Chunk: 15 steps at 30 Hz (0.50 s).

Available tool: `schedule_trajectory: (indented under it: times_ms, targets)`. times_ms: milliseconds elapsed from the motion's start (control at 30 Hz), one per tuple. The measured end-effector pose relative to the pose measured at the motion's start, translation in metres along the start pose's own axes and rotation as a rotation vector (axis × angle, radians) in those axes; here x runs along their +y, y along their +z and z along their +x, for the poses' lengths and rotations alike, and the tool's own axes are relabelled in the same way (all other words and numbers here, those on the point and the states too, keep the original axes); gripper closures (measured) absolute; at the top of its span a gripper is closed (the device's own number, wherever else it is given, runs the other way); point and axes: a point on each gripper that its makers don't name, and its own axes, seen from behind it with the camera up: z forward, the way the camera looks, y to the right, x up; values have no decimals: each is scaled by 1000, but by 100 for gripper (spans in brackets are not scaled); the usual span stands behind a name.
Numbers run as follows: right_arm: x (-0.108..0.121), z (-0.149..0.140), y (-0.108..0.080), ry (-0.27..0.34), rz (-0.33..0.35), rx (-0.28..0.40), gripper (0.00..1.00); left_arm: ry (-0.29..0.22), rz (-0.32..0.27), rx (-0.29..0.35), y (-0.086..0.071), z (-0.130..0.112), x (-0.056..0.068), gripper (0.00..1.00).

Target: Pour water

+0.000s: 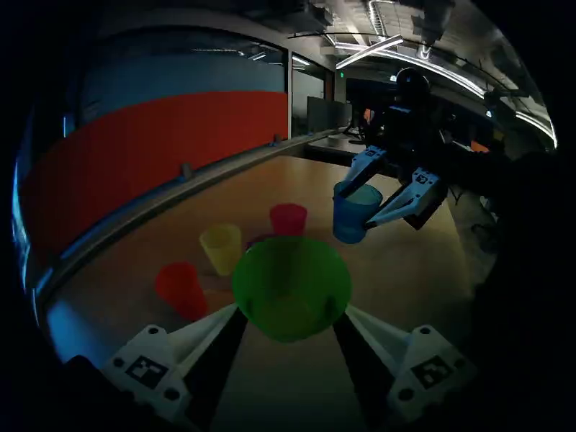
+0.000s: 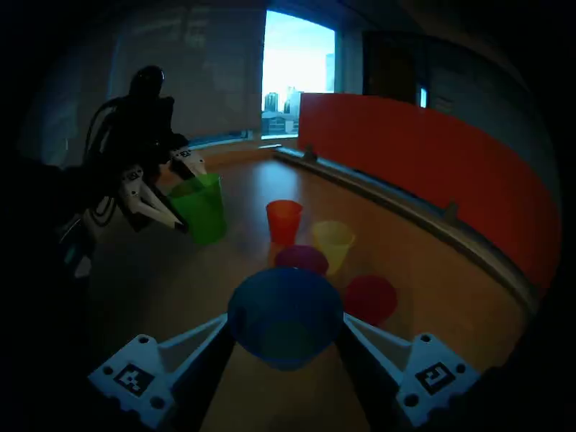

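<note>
Green cup (image 1: 291, 288) is clamped between the left tongs (image 1: 290, 317), both fingers pressed against its sides, held over the near part of the wooden desk (image 1: 403, 266). The blue cup (image 2: 284, 313) is gripped the same way by the right tongs (image 2: 286, 325). In the left gripper view it hangs roughly upright, farther off and to the right of the green one, well apart from it. Four small cups stand close together on the desk near the two held cups: an orange-red cup (image 2: 284, 219), a yellow cup (image 2: 333, 243), a purple cup (image 2: 301, 258) and a crimson cup (image 2: 369, 297). A red partition (image 2: 432, 165) runs along the desk's far edge. I cannot tell whether either held cup carries water.
</note>
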Motion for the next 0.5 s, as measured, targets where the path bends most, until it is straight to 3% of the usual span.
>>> schedule_trajectory:
  times_ms: [500]
  targets:
    - [-15,31,-29,-13,-29,90,11,42,37,64,-22,31,14,21]
